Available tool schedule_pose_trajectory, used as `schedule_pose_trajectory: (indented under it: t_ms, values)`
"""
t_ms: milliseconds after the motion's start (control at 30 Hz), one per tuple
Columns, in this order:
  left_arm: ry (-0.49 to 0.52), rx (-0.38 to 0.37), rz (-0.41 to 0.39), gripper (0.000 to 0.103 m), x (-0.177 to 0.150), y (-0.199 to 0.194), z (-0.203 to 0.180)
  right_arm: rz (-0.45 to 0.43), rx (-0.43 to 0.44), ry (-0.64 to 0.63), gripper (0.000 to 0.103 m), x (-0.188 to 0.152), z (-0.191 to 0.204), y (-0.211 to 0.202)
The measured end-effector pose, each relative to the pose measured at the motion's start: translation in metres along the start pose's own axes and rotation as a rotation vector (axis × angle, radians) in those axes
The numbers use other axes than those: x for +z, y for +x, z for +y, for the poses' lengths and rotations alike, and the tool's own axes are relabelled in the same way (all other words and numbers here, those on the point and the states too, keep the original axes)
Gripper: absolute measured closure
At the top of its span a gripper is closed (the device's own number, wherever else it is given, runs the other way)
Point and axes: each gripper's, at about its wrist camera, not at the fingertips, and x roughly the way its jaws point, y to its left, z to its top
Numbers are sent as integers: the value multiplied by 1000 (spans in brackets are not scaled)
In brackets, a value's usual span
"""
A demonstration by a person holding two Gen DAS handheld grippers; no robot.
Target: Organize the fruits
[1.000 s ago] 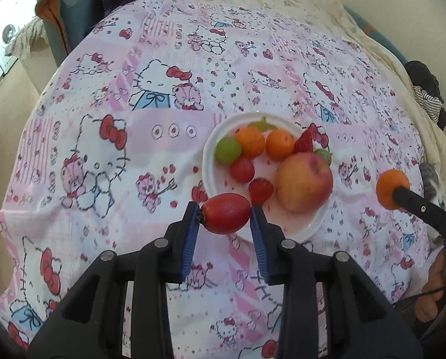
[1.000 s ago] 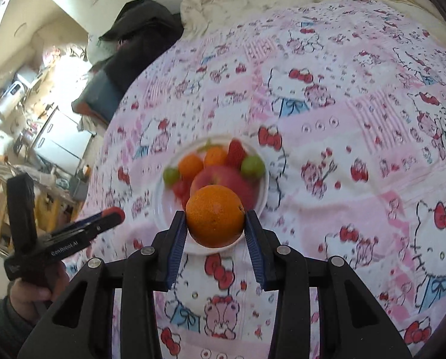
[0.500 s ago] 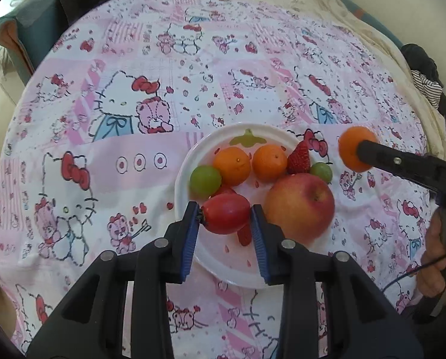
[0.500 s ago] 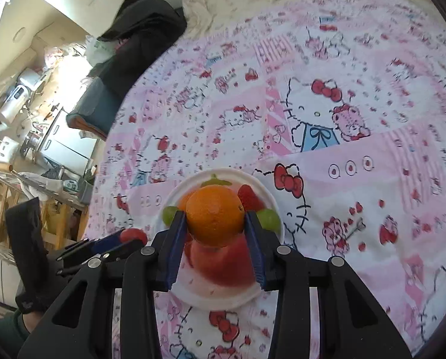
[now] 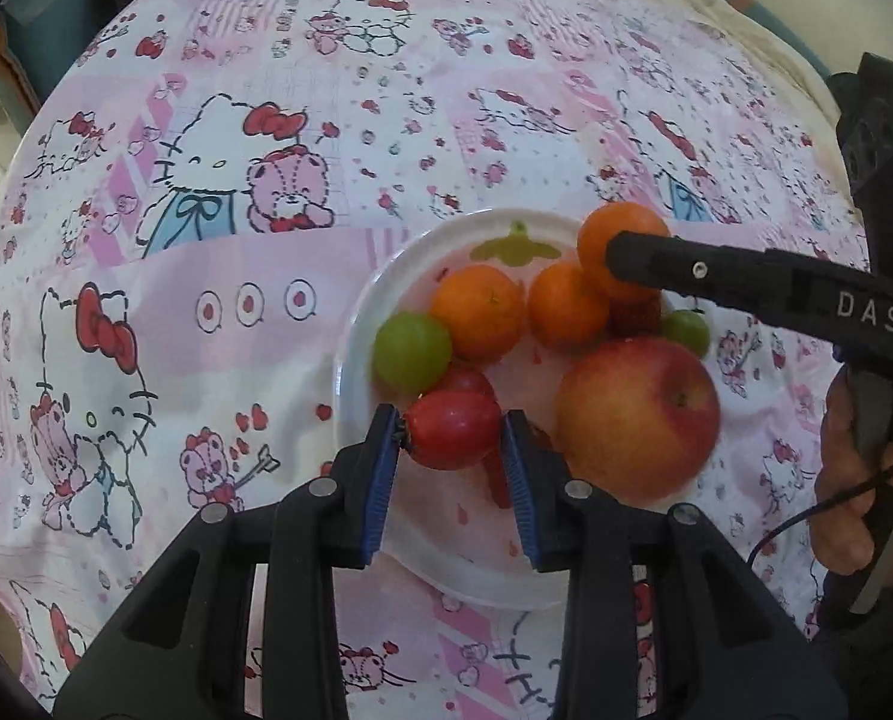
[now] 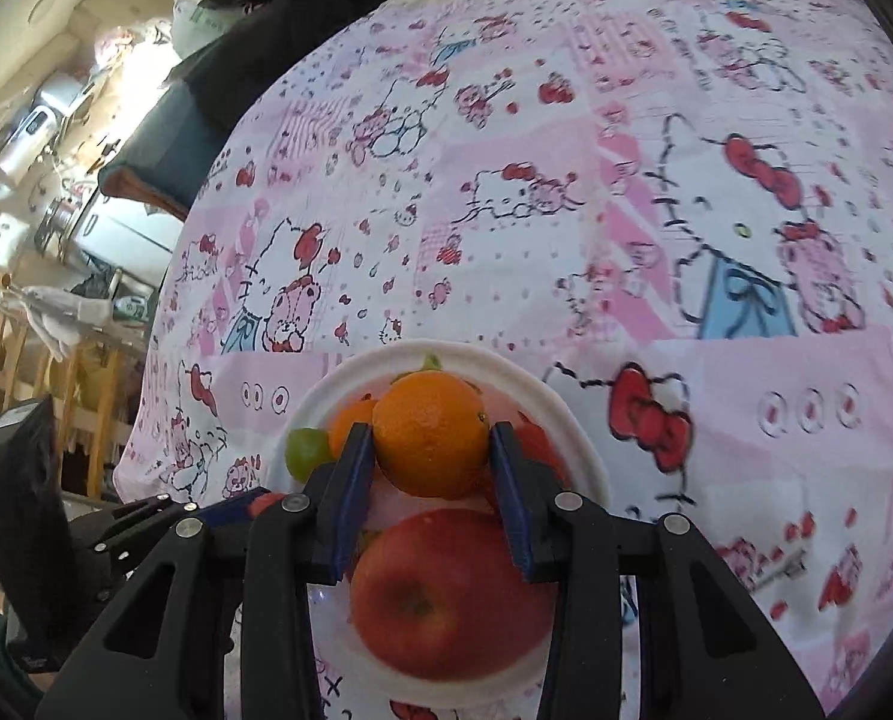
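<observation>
A white plate (image 5: 356,360) sits on a pink cartoon-print cloth. On it lie a big red apple (image 5: 638,411), two small oranges (image 5: 479,312), green grapes (image 5: 411,351) and red fruit partly hidden. My left gripper (image 5: 451,441) is shut on a red tomato (image 5: 452,429) just above the plate's near left side. My right gripper (image 6: 431,462) is shut on an orange (image 6: 431,435), held over the plate's far side above the apple (image 6: 446,594). In the left wrist view that orange (image 5: 614,240) shows at the plate's far right rim, gripped by a black finger (image 5: 716,276).
The cloth (image 5: 266,120) covers a rounded surface that drops off on all sides. A person's hand (image 5: 854,480) holds the right gripper's handle at the right. A dark garment (image 6: 290,6) and cluttered shelves (image 6: 38,180) lie beyond the left edge.
Both grippers have come in over the plate with their fruit and sunk lower. The orange went from right of the plate to above its far rim; the tomato now hangs over the plate's near left.
</observation>
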Motion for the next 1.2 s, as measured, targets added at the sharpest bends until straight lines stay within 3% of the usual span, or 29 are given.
schedule_pose_trajectory:
  t_ms: [200,333,533,600,700,833,1133,1200]
  values:
    - [-5,0,16,71,0,4,3,46,55,-21,59,-7,8,10]
    - [-1,1,12,60,2,3,1,57,76,10,58,-9,3,8]
    - [1,7,7,58,0,0,2,44,92,30,51,-8,1,3]
    - [4,7,5,58,0,-1,2,40,97,20,43,-8,3,0]
    - [11,14,-4,52,0,-3,1,23,80,15,28,-9,5,-5]
    - [6,46,-33,36,-1,-8,2,14,47,28,28,-11,1,-8]
    - [-26,84,-87,35,-4,-22,10,-30,-13,14,19,-23,5,-30]
    - [-41,91,-94,29,-6,-27,12,-42,-40,4,16,-27,8,-37]
